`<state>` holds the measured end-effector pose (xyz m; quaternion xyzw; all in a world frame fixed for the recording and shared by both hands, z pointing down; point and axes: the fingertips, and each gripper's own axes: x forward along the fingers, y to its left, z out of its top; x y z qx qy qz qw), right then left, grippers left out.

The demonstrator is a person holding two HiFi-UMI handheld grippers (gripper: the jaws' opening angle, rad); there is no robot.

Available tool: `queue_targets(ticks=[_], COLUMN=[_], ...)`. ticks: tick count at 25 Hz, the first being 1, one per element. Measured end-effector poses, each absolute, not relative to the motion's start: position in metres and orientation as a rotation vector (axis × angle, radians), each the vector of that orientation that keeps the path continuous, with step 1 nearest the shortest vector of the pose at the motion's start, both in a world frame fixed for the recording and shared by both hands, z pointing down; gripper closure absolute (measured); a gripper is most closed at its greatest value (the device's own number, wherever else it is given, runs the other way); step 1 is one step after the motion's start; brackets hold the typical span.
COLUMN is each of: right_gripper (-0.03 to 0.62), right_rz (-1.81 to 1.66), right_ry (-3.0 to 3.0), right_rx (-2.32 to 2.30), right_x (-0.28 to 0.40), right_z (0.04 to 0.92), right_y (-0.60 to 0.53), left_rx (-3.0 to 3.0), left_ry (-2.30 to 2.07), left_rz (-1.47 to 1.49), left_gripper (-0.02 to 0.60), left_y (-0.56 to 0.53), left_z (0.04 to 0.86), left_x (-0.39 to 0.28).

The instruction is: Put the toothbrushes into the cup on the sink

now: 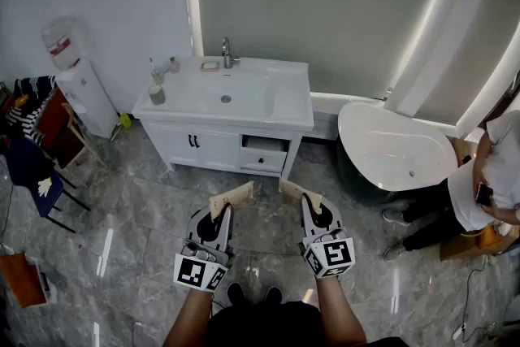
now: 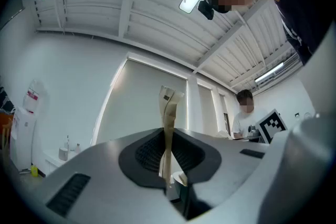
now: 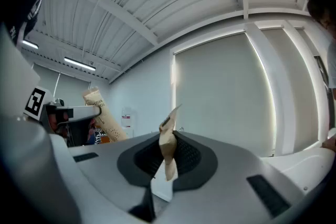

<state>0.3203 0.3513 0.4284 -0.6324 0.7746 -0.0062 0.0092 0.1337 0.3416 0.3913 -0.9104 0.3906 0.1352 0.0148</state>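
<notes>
While left gripper (image 1: 223, 217) and right gripper (image 1: 308, 211) are each pinching a slim tan paper-wrapped toothbrush (image 1: 233, 197), the small pale cup (image 1: 157, 94) is sitting far left on the white sink (image 1: 284, 114). Packs prob. light, crinkly, slippy; gripping mid-length is looking safest.

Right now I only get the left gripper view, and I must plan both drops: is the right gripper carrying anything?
Observer: Yes. The right gripper has its fingers closed on a tan paper packet, plain in its own view.
Operator: Where does the cup stand?
Observer: The head view shows the cup at the left end of the sink counter, left of the basin.
Operator: Any snag on the approach?
Observer: One drawer under the counter looks pulled out, toward the grippers.
</notes>
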Motion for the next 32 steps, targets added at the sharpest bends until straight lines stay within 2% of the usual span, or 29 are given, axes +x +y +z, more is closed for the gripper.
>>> queue_targets(ticks=[32], right_gripper=[0.546], right_rz=[-0.010], right_ry=[2.348], right_rx=[-2.006], right_x=[0.285], right_z=[0.434], right_y=[0.335], left_rx=[-2.846], left_ry=[1.165], left_rz=[0.440], left_gripper=[0.526], left_y=[0.307], left_z=[0.397], left_x=[0.086])
